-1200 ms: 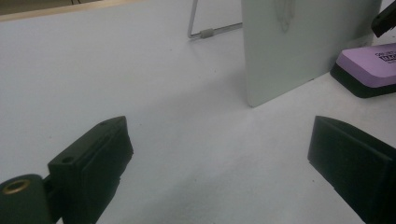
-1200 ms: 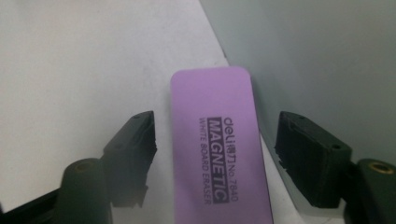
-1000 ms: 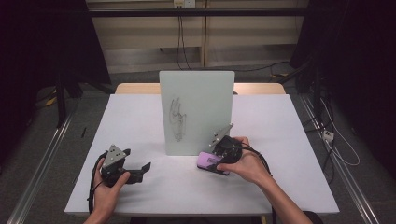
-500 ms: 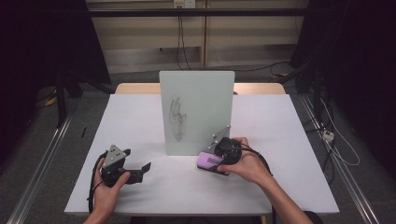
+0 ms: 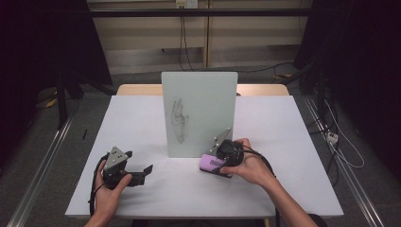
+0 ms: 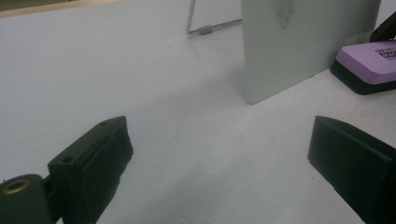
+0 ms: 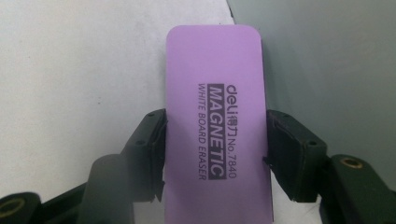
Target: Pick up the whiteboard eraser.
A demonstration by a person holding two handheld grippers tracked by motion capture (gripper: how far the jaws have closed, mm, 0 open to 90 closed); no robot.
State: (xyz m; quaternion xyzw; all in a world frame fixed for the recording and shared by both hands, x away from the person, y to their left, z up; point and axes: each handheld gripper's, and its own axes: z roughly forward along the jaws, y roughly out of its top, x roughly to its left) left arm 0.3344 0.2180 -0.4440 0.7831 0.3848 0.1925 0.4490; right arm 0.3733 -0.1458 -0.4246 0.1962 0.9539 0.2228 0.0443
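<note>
The purple eraser (image 7: 218, 126) is clamped between the right gripper's (image 5: 226, 152) fingers beside the upright whiteboard (image 5: 199, 113); the left gripper's (image 6: 224, 163) fingers are held apart above the tabletop (image 5: 142, 118).

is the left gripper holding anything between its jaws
No, the left gripper has its jaws wide apart over the bare table, with nothing between them.

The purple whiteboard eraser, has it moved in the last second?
No. The purple whiteboard eraser sits at the same spot by the lower right corner of the upright glass board, with the right gripper closed on it.
</note>
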